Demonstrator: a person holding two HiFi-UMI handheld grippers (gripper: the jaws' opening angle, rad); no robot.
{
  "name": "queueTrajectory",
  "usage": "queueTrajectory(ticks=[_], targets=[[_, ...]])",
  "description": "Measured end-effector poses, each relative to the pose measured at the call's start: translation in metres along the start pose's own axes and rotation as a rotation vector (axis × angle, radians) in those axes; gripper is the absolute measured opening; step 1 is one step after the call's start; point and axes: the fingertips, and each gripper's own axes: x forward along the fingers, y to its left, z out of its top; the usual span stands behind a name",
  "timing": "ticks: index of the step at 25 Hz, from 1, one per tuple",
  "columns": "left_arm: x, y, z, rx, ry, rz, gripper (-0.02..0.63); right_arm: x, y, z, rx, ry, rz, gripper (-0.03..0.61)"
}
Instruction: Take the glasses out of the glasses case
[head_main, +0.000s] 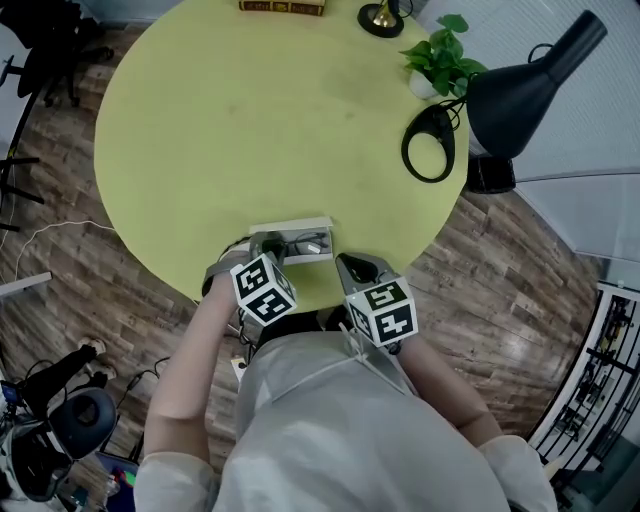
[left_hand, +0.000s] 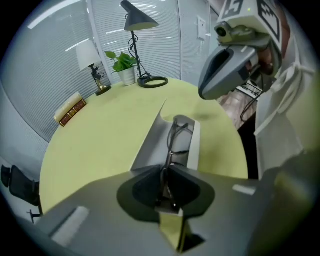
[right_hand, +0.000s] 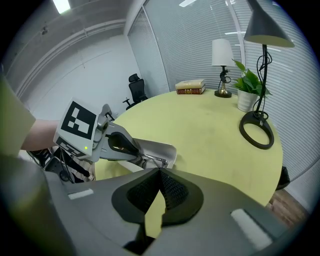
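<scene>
An open grey glasses case (head_main: 300, 229) lies on the round yellow-green table (head_main: 250, 120), close to its near edge. Thin black glasses (left_hand: 173, 142) lie along the case (left_hand: 150, 145). My left gripper (left_hand: 167, 172) points steeply down into the case's left end, and its pads are shut on the glasses' frame. My right gripper (head_main: 347, 266) sits just off the case's right end, its pads (right_hand: 172, 187) meeting at the tips with nothing seen between them. In the right gripper view the left gripper (right_hand: 142, 161) reaches into the case (right_hand: 160, 149).
A black desk lamp (head_main: 520, 90) with a ring base (head_main: 428, 143) stands at the table's right edge beside a potted plant (head_main: 440, 55). Books (head_main: 283, 6) and a small lamp's brass base (head_main: 380, 18) are at the far edge. An office chair (head_main: 50, 50) stands off the table, far left.
</scene>
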Motion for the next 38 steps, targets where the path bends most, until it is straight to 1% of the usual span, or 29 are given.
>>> queueTrajectory(ticks=[7, 12, 15, 19, 22, 26, 30, 34, 36, 38], targets=[[-0.001, 0.001, 0.001, 0.011, -0.016, 0.006, 0.029, -0.003, -0.005, 0.0, 0.008, -0.007, -0.024, 0.0], [-0.01, 0.002, 0.009, -0.02, -0.066, -0.02, 0.028, -0.01, -0.007, 0.003, -0.004, -0.015, -0.043, 0.0], [-0.017, 0.004, 0.012, -0.038, -0.086, -0.019, 0.026, -0.016, -0.006, 0.005, -0.011, -0.029, -0.048, 0.0], [-0.03, 0.002, 0.016, -0.023, -0.102, -0.016, 0.025, -0.024, -0.004, 0.008, -0.013, -0.055, -0.052, 0.0], [-0.042, 0.003, 0.019, -0.012, -0.118, 0.001, 0.021, -0.028, 0.0, 0.01, -0.013, -0.075, -0.049, 0.0], [-0.054, 0.01, 0.021, -0.037, -0.142, 0.034, 0.021, -0.033, 0.003, 0.01, -0.025, -0.084, -0.042, 0.0], [-0.065, 0.014, 0.032, -0.024, -0.166, 0.078, 0.021, -0.039, -0.001, 0.014, -0.045, -0.094, -0.034, 0.0], [-0.084, 0.024, 0.048, -0.087, -0.231, 0.135, 0.021, -0.045, -0.008, 0.029, -0.06, -0.132, -0.032, 0.0], [-0.098, 0.031, 0.053, -0.149, -0.276, 0.174, 0.021, -0.048, -0.008, 0.036, -0.07, -0.149, -0.026, 0.0], [-0.114, 0.04, 0.06, -0.239, -0.343, 0.217, 0.021, -0.052, -0.007, 0.045, -0.082, -0.171, -0.017, 0.0]])
